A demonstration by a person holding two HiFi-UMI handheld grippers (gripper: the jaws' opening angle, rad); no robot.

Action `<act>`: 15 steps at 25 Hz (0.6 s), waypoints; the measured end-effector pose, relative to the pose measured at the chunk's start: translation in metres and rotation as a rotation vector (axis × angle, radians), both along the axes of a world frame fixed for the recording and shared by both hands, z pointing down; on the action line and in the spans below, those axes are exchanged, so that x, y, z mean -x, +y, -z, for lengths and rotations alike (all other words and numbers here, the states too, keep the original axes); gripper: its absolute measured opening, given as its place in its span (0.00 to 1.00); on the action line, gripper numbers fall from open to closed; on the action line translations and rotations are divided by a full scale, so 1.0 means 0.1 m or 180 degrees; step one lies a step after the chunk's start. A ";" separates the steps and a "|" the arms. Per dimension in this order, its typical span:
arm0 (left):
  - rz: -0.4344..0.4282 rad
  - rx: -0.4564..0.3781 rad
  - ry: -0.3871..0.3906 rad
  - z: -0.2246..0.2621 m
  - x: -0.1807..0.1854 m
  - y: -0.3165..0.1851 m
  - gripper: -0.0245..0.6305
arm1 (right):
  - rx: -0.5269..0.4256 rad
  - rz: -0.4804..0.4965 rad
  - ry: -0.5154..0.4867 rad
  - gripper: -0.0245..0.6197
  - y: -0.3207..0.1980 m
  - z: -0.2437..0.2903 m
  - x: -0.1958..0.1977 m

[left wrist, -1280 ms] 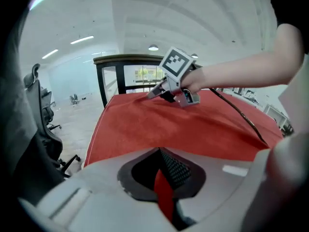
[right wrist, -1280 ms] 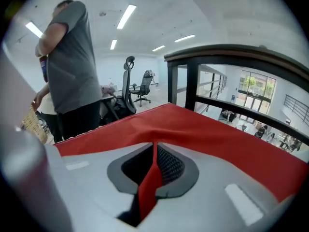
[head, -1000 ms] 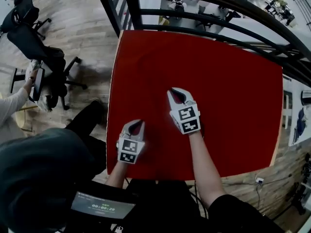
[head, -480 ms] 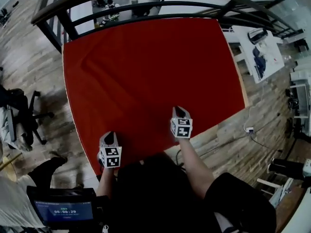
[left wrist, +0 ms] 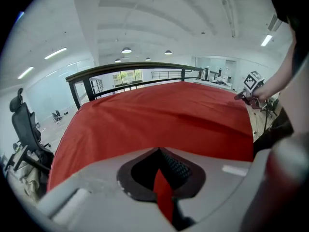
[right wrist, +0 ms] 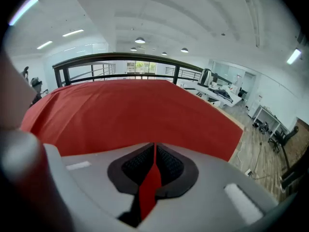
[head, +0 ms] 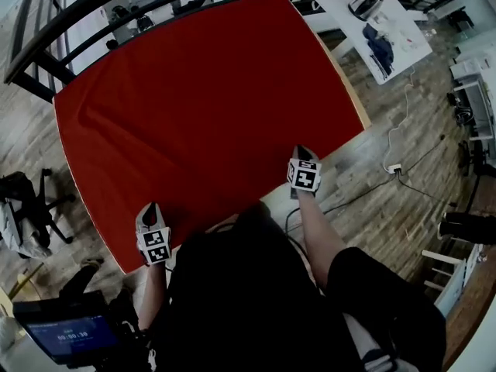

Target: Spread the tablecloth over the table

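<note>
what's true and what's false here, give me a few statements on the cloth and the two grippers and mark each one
1. A red tablecloth lies over the table. True.
2. The left gripper is open and empty. False: its fingers are shut on a fold of the tablecloth.
3. The right gripper pinches the tablecloth too. True.
4. A dark railing runs beyond the table's far side. True.
5. Both grippers hold the tablecloth's far edge. False: they hold the near edge, by the person.
</note>
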State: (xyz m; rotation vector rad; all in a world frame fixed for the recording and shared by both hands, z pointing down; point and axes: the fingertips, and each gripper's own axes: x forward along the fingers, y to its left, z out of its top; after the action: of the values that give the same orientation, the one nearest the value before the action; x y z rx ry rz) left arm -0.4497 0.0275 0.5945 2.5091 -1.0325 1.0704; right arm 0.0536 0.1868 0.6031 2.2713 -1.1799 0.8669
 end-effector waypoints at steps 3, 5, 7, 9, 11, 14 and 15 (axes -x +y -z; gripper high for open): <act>0.0085 0.0038 0.0168 0.07 -0.61 0.30 0.04 | -0.0117 0.0340 0.0073 0.07 0.01 0.05 -0.38; 0.0199 0.0140 0.0263 0.09 -0.91 0.46 0.04 | -0.0246 0.0617 0.0033 0.07 -0.06 0.06 -0.45; 0.0260 0.0174 0.0291 0.07 -1.23 0.57 0.04 | -0.0309 0.0966 -0.0007 0.07 -0.15 0.03 -0.48; 0.0291 0.0169 0.0290 0.06 -1.52 0.68 0.04 | -0.0320 0.1286 -0.0085 0.07 -0.17 0.00 -0.46; 0.0340 0.0168 0.0322 0.08 -1.74 0.78 0.04 | -0.0351 0.1485 -0.0157 0.07 -0.17 -0.01 -0.41; 0.0426 0.0168 0.0398 0.10 -1.98 0.81 0.04 | -0.0442 0.1692 -0.0223 0.07 -0.26 0.00 -0.27; 0.0446 0.0165 0.0418 0.11 -2.05 0.81 0.04 | -0.0463 0.1776 -0.0235 0.07 -0.29 0.01 -0.20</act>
State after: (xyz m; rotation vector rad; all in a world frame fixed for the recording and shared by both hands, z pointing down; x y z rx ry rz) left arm -0.2450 0.1080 0.5839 2.3903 -1.1090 0.8695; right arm 0.0735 0.1574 0.6025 1.8604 -1.8367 0.6617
